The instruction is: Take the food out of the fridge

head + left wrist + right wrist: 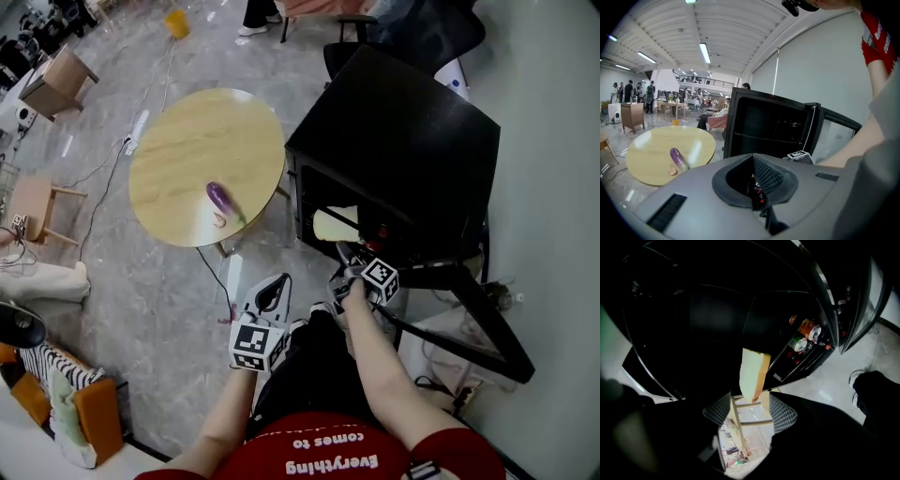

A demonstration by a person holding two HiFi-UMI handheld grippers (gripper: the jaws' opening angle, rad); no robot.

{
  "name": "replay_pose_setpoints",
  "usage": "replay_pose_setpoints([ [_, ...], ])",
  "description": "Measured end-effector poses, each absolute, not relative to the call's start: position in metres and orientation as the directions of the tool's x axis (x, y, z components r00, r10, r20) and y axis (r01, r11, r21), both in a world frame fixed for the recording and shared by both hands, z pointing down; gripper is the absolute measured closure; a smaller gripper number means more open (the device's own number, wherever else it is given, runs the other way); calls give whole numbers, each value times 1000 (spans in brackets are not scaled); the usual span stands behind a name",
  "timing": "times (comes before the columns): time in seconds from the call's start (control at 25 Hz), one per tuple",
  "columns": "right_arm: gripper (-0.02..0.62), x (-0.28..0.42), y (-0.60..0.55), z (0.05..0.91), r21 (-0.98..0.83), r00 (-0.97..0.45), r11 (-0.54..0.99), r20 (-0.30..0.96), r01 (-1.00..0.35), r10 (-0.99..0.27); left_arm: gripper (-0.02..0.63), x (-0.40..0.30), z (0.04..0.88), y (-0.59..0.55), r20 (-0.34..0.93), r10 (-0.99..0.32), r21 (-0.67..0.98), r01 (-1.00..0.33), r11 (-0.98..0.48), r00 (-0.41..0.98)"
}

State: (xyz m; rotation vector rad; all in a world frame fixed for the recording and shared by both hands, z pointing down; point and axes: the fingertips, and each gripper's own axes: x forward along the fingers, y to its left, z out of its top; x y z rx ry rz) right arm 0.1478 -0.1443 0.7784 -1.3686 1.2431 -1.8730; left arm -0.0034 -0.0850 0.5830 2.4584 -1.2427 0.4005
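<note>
Head view, left to right: purple aubergine (220,197) lying on round wooden table (187,141); left gripper (272,292) over the floor, jaws closed together on nothing; right gripper (345,258) at the mouth of the open black fridge (403,141), jaws spread wide, pale yellow slab of food (752,373) inside the fridge, lower end between their tips, touched by neither pad. Drink cans (808,331) in the door shelf.
</note>
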Motion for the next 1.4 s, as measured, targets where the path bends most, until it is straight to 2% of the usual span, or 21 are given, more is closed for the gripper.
replay_pose_setpoints([
  [0.48, 353, 141, -188, 835, -893, -368, -440, 441, -91, -818, 600, -15, 638, -91, 408, -754, 134, -850, -509, 515],
  [0.6, 356, 140, -191, 836, -910, -361, -413, 400, -46, -842, 600, -15, 643, -93, 409, -757, 123, -853, -508, 510],
  [0.68, 386, 139, -191, 831, -921, -360, -389, 367, -14, -858, 600, -15, 643, -92, 417, -752, 112, -850, -514, 510],
  [0.76, 468, 139, -193, 826, -926, -359, -376, 357, -20, -862, 600, -14, 640, -92, 422, -748, 108, -847, -520, 513],
  [1.2, 497, 132, -186, 795, -899, -416, -435, 417, -56, -808, 600, -10, 599, -100, 447, -734, 103, -844, -526, 512],
  [1.4, 500, 119, -169, 775, -898, -495, -415, 430, -146, -756, 600, -12, 576, -103, 450, -734, 97, -845, -527, 509],
])
